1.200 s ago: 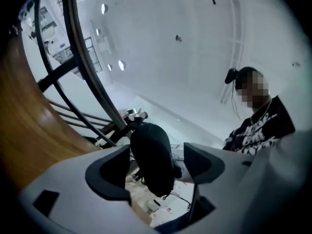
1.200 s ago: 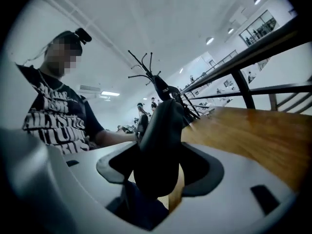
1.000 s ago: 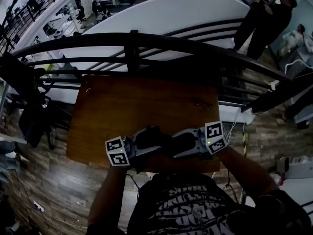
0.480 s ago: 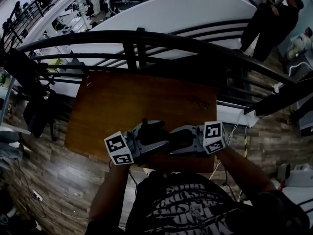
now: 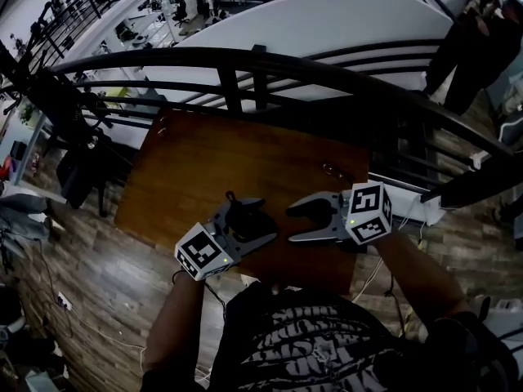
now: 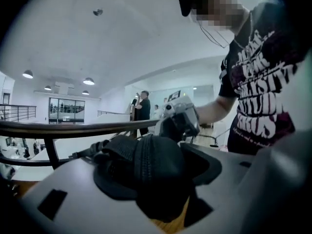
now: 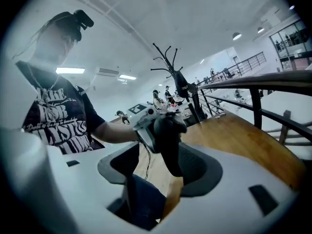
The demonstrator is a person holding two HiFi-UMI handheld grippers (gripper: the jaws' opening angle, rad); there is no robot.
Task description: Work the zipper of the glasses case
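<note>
1. Wooden table (image 5: 245,149) on a railed balcony.
2. Left gripper (image 5: 250,218) is clamped on the black glasses case (image 6: 146,174), held over the table's near edge. It looks light and soft-sided, so it likely squashes.
3. Right gripper (image 5: 291,225) is empty, jaws apart and closing. It should pinch the small zipper pull, which I cannot make out.

The black soft-fabric glasses case (image 6: 146,172) is a rounded, bulging pouch with a zipper track running over its top, zipped shut as far as shows. It sits clamped between the jaws of the left gripper (image 5: 248,216), over the brown wooden table (image 5: 212,162).
</note>
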